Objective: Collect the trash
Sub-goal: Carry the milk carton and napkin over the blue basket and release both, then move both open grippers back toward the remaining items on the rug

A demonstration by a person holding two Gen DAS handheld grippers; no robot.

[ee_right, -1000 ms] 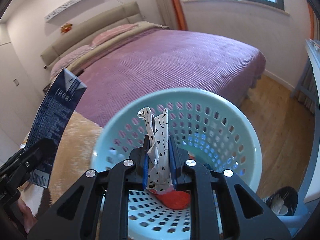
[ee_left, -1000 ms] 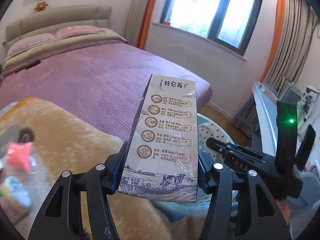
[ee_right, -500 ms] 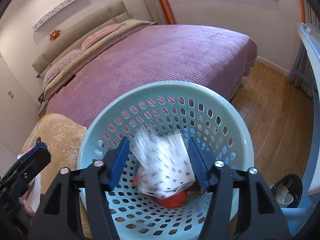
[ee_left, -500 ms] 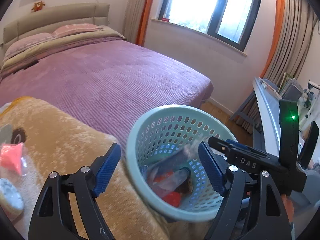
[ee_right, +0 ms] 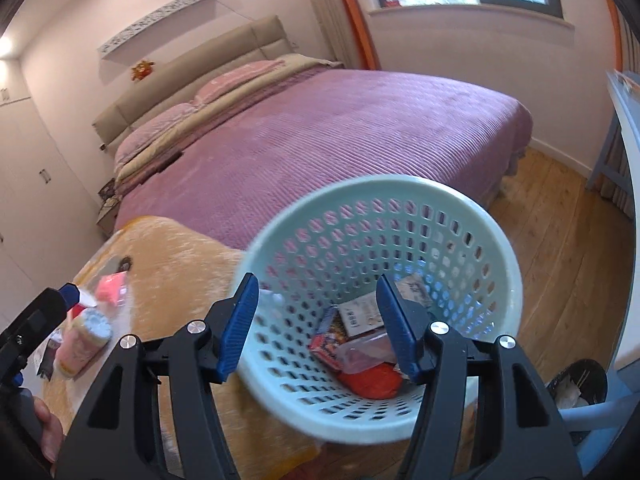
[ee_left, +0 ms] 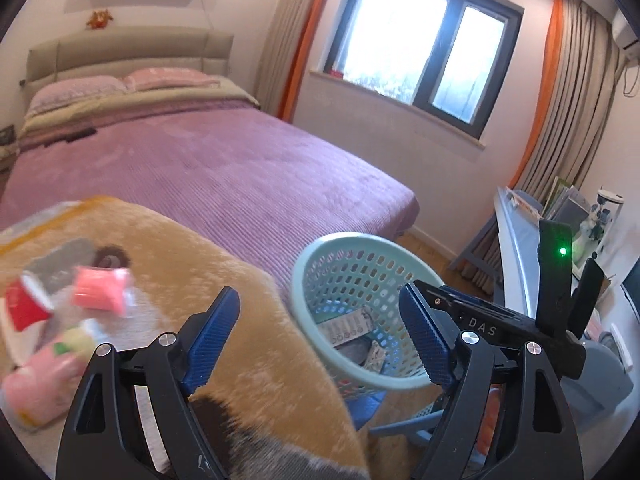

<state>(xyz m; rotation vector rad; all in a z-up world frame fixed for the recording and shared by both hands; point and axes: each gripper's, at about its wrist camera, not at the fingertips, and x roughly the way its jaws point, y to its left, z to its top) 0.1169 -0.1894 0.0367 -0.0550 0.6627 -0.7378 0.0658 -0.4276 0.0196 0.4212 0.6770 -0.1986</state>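
The basket (ee_right: pixel 496 240) sits just beyond the right gripper (ee_right: pixel 316 324), whose jaws gape with nothing between them; the left gripper (ee_left: pixel 320 336) is likewise released. Its rim overhangs the tabletop (ee_left: pixel 256 320) edge, so a knock could tip it. I count one basket, roughly five pieces inside, and about four scraps (ee_left: pixel 100 288) left of the left jaws.

Purple-covered bed (ee_left: pixel 224 168) beneath a bright window (ee_left: pixel 424 48).
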